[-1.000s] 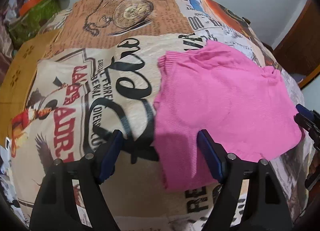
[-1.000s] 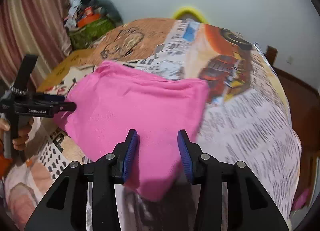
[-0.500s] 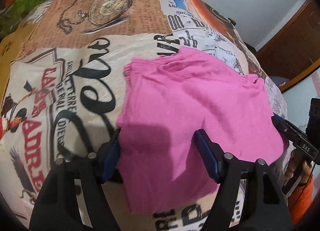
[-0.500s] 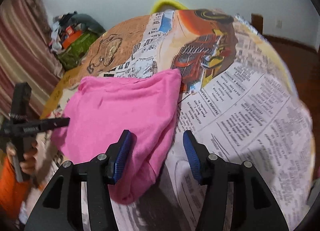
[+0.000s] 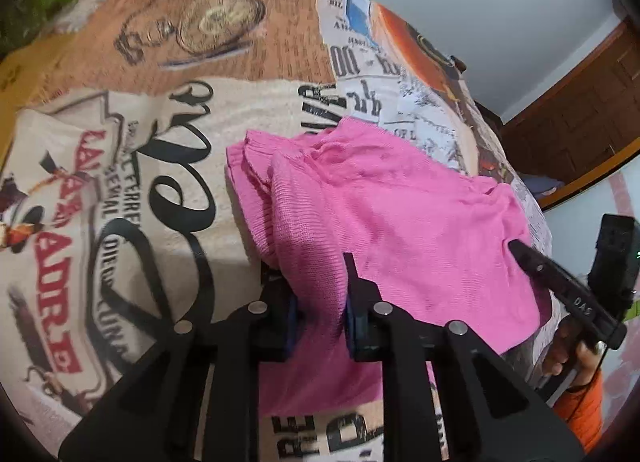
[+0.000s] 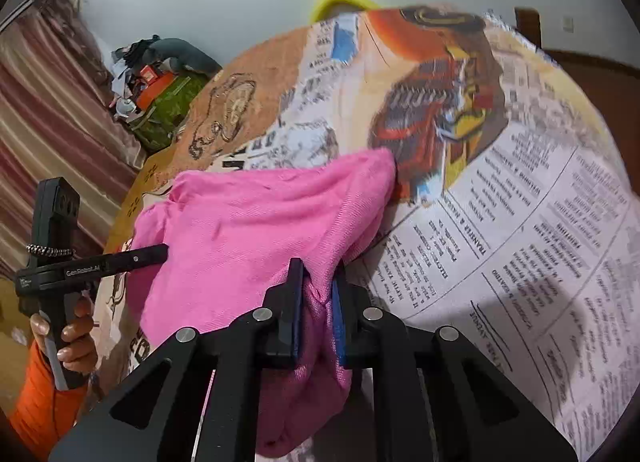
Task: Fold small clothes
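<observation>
Left wrist view shows my left gripper (image 5: 318,294) closing, its blue-padded jaws pinching a bunched fold of the pink knitted garment (image 5: 400,213), which lies on the newspaper-print bedspread (image 5: 160,181). My right gripper (image 5: 516,248) bites the garment's far edge in that same view, held by a hand (image 5: 568,350) in an orange sleeve (image 5: 584,410). From the right wrist view, the right gripper (image 6: 316,294) is closing too, jaws narrow with the pink cloth squeezed between them, and the left gripper (image 6: 162,250) grips the opposite edge.

1 pink garment (image 5: 400,221), 2 claws, 1 printed bedspread (image 5: 160,181).
</observation>
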The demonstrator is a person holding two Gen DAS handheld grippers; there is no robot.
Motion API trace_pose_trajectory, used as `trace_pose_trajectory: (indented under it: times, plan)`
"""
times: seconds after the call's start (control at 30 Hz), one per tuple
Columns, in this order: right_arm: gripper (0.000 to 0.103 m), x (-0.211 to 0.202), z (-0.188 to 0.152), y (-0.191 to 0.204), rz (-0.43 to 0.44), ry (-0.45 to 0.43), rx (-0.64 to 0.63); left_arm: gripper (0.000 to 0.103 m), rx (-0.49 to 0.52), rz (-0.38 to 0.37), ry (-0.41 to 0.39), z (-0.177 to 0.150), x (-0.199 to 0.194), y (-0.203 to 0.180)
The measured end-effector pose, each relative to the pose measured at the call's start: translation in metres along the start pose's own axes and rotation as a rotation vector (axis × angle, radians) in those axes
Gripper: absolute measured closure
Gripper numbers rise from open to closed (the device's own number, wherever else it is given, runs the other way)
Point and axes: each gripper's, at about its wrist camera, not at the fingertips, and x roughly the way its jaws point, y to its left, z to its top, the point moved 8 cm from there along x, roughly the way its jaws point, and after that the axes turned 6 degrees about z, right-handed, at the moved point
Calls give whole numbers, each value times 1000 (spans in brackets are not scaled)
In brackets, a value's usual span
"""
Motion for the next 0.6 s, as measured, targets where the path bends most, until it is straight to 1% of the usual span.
trace_pose_trajectory:
  times: [0.13, 0.33, 0.47, 0.6]
  plan:
    - [94, -21, 8, 22, 4, -37, -55, 86, 14, 2, -61, -1, -36, 0]
    - [94, -45, 17, 79, 23, -90, -159, 86, 47, 59, -197, -4, -108, 10]
    - [94, -50, 20, 117, 46, -111, -207, 86, 41, 92, -244, -10, -145, 32]
    - [94, -39, 14, 149, 73, -100, -231, 86, 15, 123, -260, -21, -164, 62]
